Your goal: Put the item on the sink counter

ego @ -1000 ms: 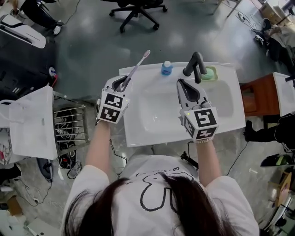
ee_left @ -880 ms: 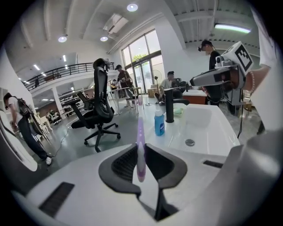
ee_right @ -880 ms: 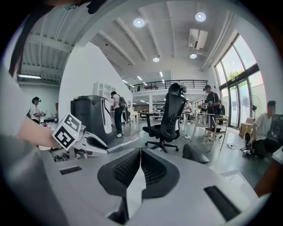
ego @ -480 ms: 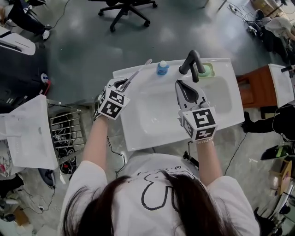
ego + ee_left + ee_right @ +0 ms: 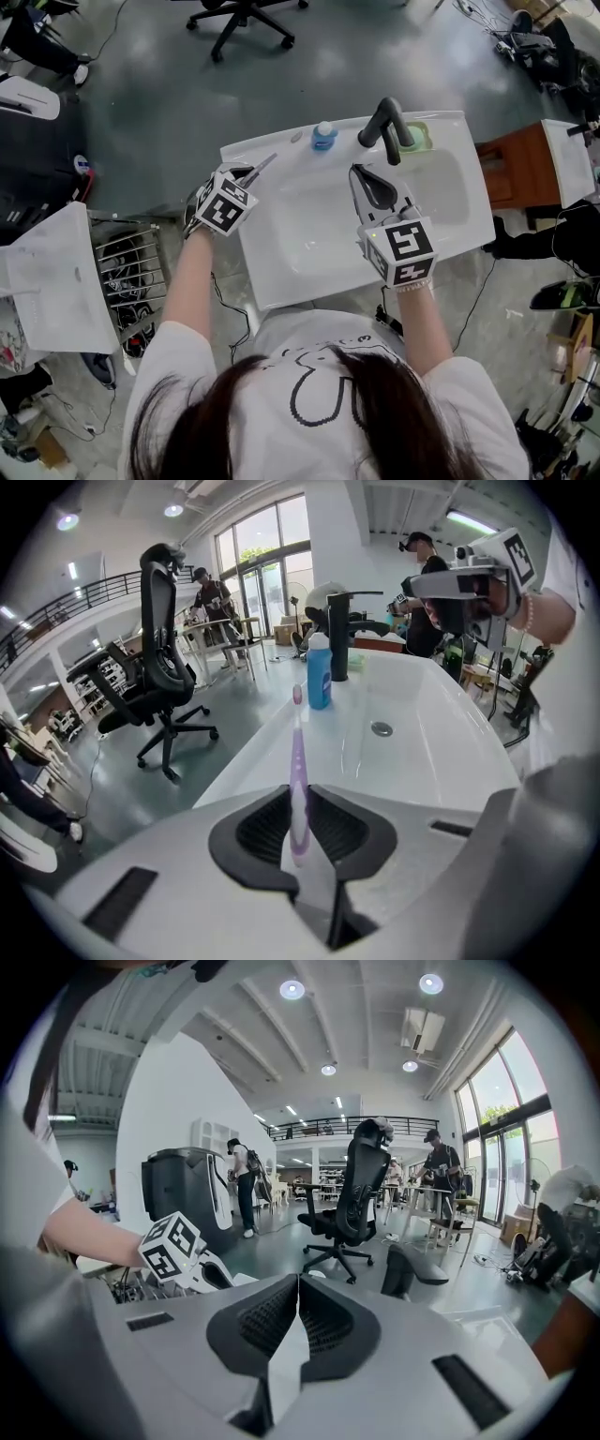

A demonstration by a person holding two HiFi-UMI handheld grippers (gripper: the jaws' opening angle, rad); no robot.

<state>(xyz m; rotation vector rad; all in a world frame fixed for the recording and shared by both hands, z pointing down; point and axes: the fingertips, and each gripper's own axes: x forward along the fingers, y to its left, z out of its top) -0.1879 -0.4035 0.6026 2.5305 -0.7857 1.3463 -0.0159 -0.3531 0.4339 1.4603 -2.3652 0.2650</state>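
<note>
A white glossy sink desk [image 5: 272, 272], a matte black curved tap [image 5: 386, 127].
The slim lilac plastic toothbrush [image 5: 298, 789] has a pink head; blue plastic bottle [image 5: 323, 137], white cap; pale green soap dish [image 5: 421, 139].

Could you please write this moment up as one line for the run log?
left gripper: shut on toothbrush | toothbrush: over counter, left of basin | right gripper: shut, empty, over basin | placing: not done

White sink counter [image 5: 274, 272], on its back ledge a blue bottle [image 5: 324, 138], black faucet [image 5: 386, 124], green dish [image 5: 421, 138]
</note>
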